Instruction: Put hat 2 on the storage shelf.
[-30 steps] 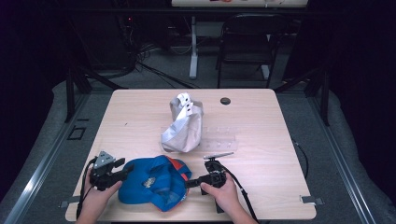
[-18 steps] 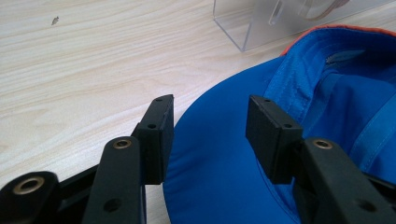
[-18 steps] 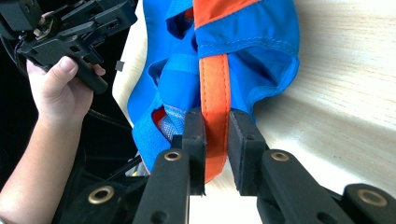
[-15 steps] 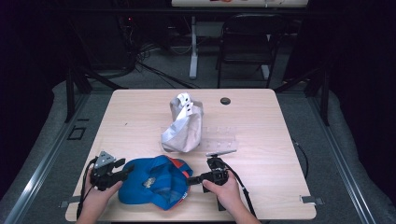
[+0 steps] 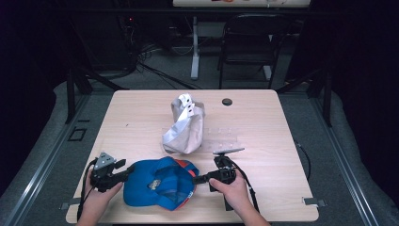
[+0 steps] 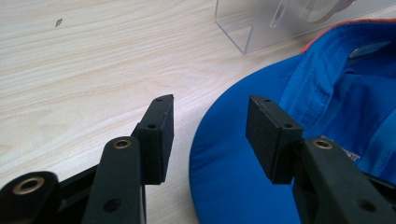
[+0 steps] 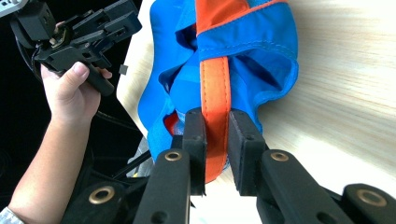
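Blue cap (image 5: 160,181), orange strap (image 7: 215,88), grey bag (image 5: 184,129)

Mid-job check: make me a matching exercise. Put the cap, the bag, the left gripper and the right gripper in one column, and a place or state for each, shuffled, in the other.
1. blue cap
2. grey bag
3. left gripper
4. right gripper

A. jaws apart at the cap's brim
B. stands mid-table
C. shut on the orange strap
D. lies at the near edge

Pairs: 1-D, 2-B, 3-A, 4-C

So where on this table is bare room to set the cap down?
Free: the table's left stretch beside the grey bag, and the right side past the clear stand. Crowded: the near edge, where both claws flank the blue cap.
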### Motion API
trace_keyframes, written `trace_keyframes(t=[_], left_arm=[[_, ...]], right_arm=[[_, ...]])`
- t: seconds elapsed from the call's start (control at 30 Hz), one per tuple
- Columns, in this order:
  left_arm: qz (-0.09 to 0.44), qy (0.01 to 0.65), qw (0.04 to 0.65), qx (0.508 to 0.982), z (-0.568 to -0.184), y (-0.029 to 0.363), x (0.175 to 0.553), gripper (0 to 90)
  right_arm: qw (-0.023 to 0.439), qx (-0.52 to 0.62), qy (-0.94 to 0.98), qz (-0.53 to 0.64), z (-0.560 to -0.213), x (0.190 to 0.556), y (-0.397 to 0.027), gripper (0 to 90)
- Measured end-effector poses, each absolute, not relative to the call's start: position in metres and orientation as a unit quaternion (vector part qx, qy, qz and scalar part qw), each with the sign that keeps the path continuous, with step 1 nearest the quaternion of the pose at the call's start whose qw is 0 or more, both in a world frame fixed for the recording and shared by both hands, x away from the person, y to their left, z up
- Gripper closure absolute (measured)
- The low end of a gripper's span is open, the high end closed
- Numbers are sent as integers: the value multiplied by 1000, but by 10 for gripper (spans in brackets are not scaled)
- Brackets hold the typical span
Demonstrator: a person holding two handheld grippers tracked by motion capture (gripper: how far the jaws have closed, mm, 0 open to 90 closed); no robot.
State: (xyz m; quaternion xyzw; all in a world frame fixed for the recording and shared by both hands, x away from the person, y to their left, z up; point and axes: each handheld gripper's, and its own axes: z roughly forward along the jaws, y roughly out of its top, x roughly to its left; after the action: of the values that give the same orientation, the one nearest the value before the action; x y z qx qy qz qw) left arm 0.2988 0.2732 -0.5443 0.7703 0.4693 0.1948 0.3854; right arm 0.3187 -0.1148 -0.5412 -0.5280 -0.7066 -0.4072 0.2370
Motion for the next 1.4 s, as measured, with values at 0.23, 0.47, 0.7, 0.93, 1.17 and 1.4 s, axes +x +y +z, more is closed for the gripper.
trace_keyframes(t=[0.23, 0.47, 0.7, 0.93, 1.17, 1.4], left_arm=[[192, 468, 386, 772, -544, 272, 300, 521], [191, 467, 385, 773, -543, 271, 302, 521], [193, 466, 391, 770, -544, 269, 305, 521], [190, 462, 389, 774, -544, 266, 307, 522], [189, 461, 389, 775, -544, 266, 307, 522], [189, 461, 389, 774, -545, 266, 307, 523]], right_arm=[[235, -533, -706, -403, -534, 316, -128, 784], [235, -541, -697, -408, -529, 313, -142, 784], [230, -546, -692, -411, -520, 311, -160, 785], [222, -554, -691, -409, -507, 308, -177, 785], [244, -552, -667, -437, -493, 308, -186, 785], [265, -550, -649, -455, -481, 312, -189, 785]])
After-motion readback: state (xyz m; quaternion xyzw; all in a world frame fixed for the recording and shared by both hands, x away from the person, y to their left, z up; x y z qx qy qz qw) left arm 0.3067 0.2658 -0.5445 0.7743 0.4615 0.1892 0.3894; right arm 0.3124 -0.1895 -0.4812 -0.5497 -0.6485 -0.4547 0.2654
